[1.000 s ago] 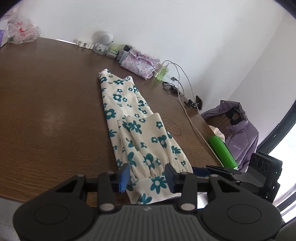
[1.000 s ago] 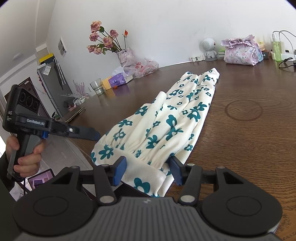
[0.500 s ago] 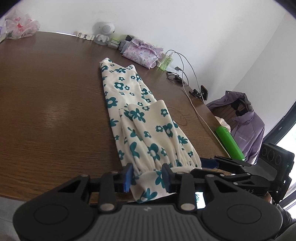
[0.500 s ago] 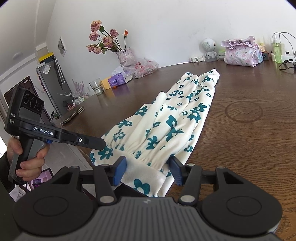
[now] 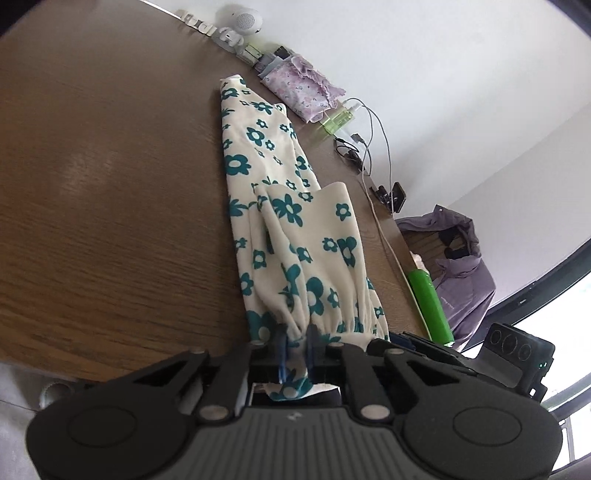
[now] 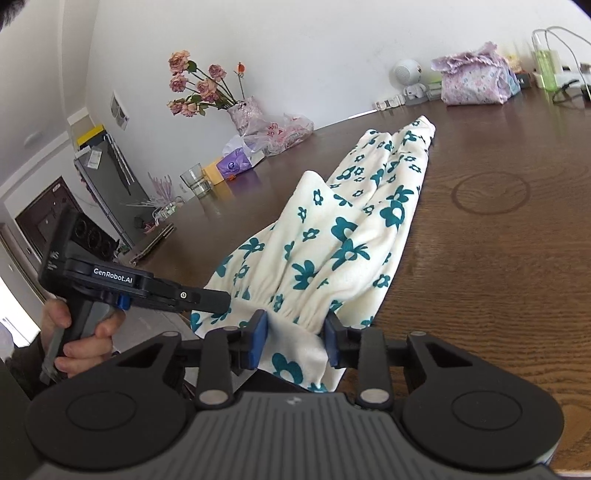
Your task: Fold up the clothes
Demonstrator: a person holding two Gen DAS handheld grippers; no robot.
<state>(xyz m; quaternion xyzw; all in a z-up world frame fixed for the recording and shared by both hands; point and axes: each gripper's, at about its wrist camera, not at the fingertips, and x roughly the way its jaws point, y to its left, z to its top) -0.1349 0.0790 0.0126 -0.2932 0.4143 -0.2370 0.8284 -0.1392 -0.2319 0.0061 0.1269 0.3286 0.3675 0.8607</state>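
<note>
A cream garment with teal flowers lies folded into a long strip on the brown wooden table. Its gathered end hangs over the near edge. My left gripper sits at that edge, its jaws closing, with the blue pads pinching the gathered cloth. From the right wrist view the left gripper reaches in from the left, held by a hand. My right gripper is closing too, and its pads press both sides of the bunched hem.
A purple floral pouch, a white round gadget and cables line the far edge. A green bottle lies at the right edge beside a purple jacket. A vase of roses and a glass stand far left.
The left gripper dropped toward the table edge, rolled, and narrowed its jaws onto the gathered end. The right gripper stayed put while its jaws narrowed onto the hem.
</note>
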